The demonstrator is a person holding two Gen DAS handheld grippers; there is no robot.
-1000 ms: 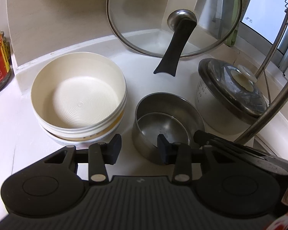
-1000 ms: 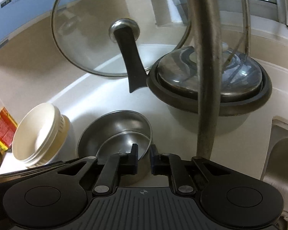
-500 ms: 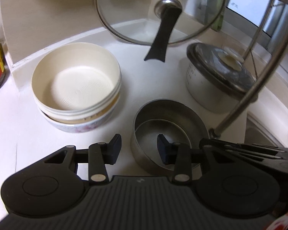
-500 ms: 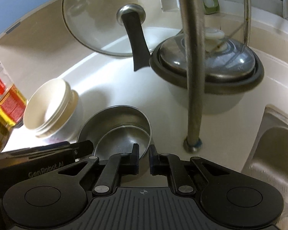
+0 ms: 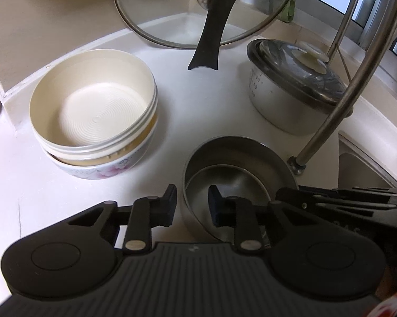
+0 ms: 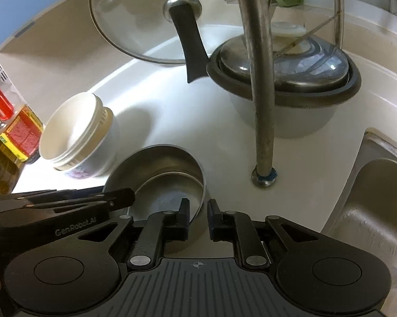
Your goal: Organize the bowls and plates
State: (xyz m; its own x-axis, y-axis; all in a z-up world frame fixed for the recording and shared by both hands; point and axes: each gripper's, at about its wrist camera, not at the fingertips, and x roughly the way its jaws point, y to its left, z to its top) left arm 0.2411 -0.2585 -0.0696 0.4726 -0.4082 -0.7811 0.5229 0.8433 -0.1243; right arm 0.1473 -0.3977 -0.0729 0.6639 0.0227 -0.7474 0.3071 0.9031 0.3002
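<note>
A steel bowl (image 5: pixel 238 166) with a smaller steel bowl nested inside stands on the white counter, also in the right wrist view (image 6: pixel 166 174). My left gripper (image 5: pixel 191 203) is open, its fingers straddling the bowl's left rim. My right gripper (image 6: pixel 198 218) straddles the bowl's right rim with a narrow gap between the fingers, and I cannot tell whether it grips the rim. A cream bowl (image 5: pixel 92 105) sits stacked in a floral white bowl (image 5: pixel 103 170) to the left, also in the right wrist view (image 6: pixel 74 132).
A glass pan lid (image 5: pixel 203 8) leans on the back wall. A lidded pot (image 5: pixel 290 79) stands at the right, behind a curved steel faucet pipe (image 6: pixel 259 79). A steel sink (image 6: pixel 378 198) lies to the right. Oil bottles (image 6: pixel 10 126) stand at the left.
Both grippers pulled back and rose, so the scene sits farther off. The right gripper's fingers parted slightly at the steel bowl's rim. The bowls stayed where they were.
</note>
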